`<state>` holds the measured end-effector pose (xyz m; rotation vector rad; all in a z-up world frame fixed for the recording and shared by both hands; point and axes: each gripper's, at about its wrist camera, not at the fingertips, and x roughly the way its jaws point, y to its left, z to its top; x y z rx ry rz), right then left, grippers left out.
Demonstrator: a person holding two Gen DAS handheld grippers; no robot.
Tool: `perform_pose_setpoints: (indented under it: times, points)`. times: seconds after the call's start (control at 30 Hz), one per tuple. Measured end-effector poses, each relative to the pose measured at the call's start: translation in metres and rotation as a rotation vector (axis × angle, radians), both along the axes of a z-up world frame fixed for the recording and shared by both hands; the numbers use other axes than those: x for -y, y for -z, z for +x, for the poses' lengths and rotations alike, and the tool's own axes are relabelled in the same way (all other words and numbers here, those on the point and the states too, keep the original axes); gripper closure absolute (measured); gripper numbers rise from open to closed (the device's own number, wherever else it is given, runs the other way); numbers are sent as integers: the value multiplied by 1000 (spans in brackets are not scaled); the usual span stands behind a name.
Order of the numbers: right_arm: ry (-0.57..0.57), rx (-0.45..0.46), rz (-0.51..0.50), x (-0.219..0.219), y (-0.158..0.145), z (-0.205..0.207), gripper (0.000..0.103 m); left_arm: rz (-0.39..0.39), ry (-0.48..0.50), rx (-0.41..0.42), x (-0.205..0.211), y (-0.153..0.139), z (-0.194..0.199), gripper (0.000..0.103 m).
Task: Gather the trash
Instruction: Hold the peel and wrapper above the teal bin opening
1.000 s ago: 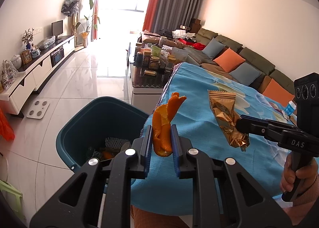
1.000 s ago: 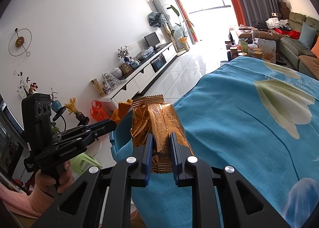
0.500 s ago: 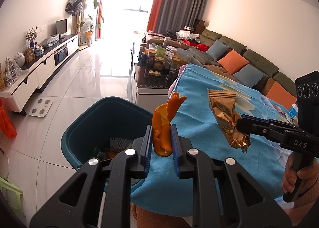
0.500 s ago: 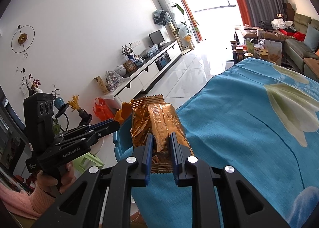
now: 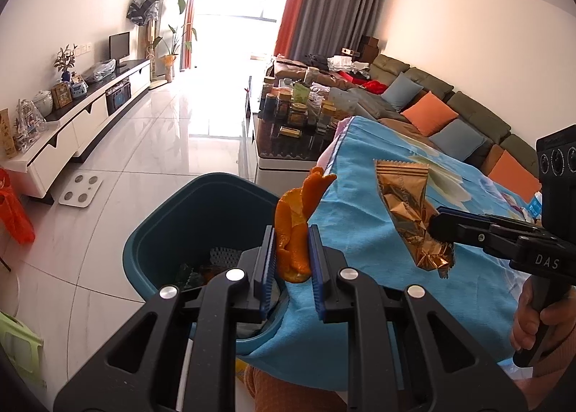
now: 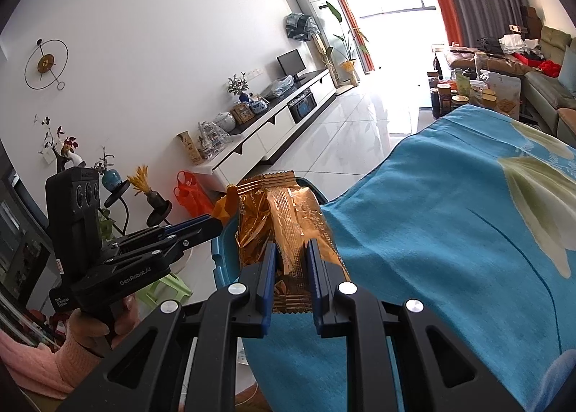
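My left gripper (image 5: 291, 260) is clamped on orange peel (image 5: 293, 228) above the teal bin (image 5: 172, 221); my right gripper (image 6: 291, 278) is clamped on a gold wrapper (image 6: 288, 221).

Orange peel (image 5: 293, 228), crinkled gold wrapper (image 5: 410, 214), teal bin (image 5: 187, 214); the desk cloth (image 6: 450, 232) is bright blue with pale flowers; orange and grey curtains (image 5: 324, 12).
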<state>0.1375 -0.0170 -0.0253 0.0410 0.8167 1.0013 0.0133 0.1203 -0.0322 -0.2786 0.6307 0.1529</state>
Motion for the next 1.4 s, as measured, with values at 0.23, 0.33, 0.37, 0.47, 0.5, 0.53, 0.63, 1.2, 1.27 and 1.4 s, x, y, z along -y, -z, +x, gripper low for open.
perform_pose_setpoints:
  times: [0.23, 0.33, 0.37, 0.47, 0.5, 0.53, 0.63, 1.2, 1.27, 1.4]
  points:
    - [-15, 0, -6, -10, 1, 2, 87, 4, -18, -5, -2, 0, -3, 85]
    - [-18, -1, -8, -13, 2, 3, 87, 3, -23, -10, -6, 2, -2, 85]
    - [-20, 0, -9, -14, 2, 3, 87, 3, -24, -11, -6, 3, -1, 85]
    - [-25, 0, -10, -18, 1, 4, 87, 4, -29, -14, -8, 4, -2, 85]
    - [-25, -1, -10, -18, 1, 5, 87, 5, -31, -15, -8, 4, -2, 85]
    - [-26, -2, -10, -19, 2, 5, 87, 6, -33, -15, -9, 4, -2, 85]
    - [-29, -5, -10, -21, 1, 6, 87, 10, -38, -17, -10, 4, -1, 85]
    - [-59, -12, -13, -37, 1, 12, 87, 13, -63, -25, -12, 8, 2, 85]
    - [-62, -13, -14, -39, 1, 13, 87, 14, -66, -24, -13, 8, 2, 85]
    - [-66, -16, -15, -42, 2, 14, 87, 16, -72, -26, -14, 8, 5, 85]
